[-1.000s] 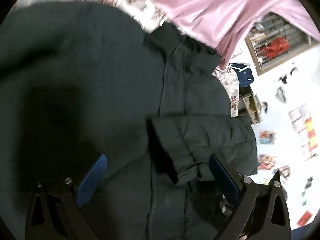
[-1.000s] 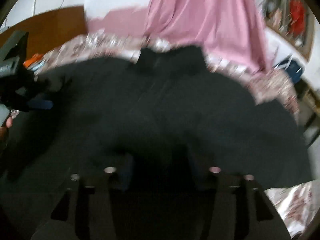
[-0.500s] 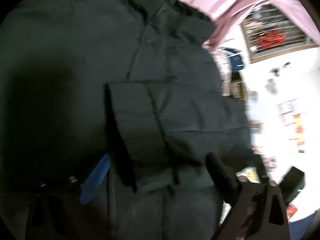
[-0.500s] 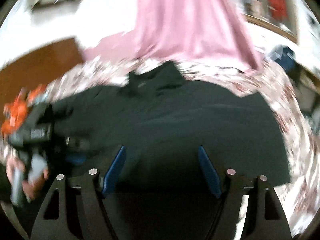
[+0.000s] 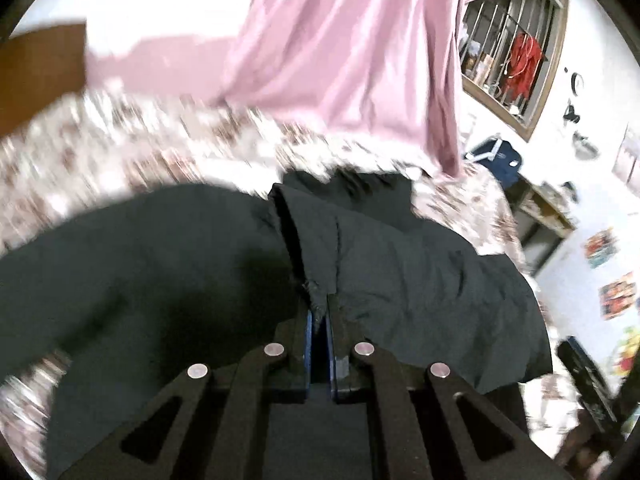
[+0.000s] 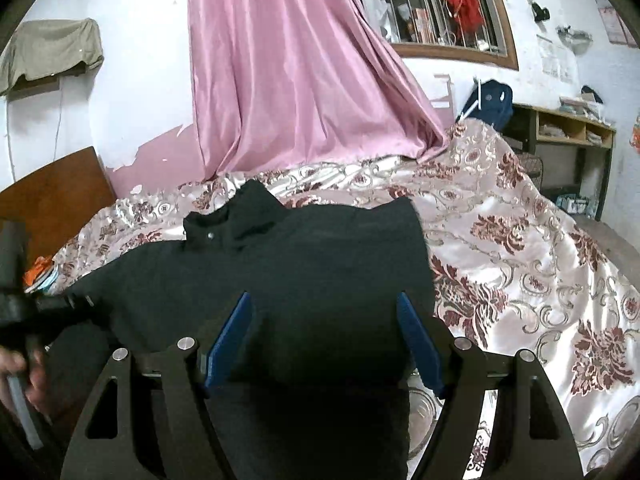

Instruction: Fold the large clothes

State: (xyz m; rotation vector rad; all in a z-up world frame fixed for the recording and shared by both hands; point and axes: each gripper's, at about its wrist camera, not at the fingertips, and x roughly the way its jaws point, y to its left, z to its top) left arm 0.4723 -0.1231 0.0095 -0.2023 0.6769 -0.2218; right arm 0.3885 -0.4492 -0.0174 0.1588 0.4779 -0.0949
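Left wrist view shows the left tool (image 5: 319, 316) right up close, with its two blue pads squeezed together on a fold of the dark jacket (image 5: 400, 272). The pinched bit of cloth is pulled up into a ridge that runs away from the tool toward the collar. The rest of the jacket spreads out low on both sides of that ridge. It lies on the bed (image 5: 100, 152), which has a shiny cover with red flowers on it. This picture is blurry on the far side. In the right wrist view, the right tool (image 6: 324, 340) has its blue pads wide apart, and nothing is pinched between them. It hangs over the near part of the jacket (image 6: 320, 256). The jacket lies flat on the bed (image 6: 520, 260), with its collar at the far end. At the left edge, a hand (image 6: 24, 368) grips the black handle of the other tool, right by the jacket's left side. Behind the bed a pink curtain (image 6: 288, 64) hangs down to the cover. A brown headboard (image 6: 52, 196) stands at the far left. A window with bars (image 6: 436, 4) sits high on the white wall. A wooden shelf (image 6: 568, 128) stands far off on the right.
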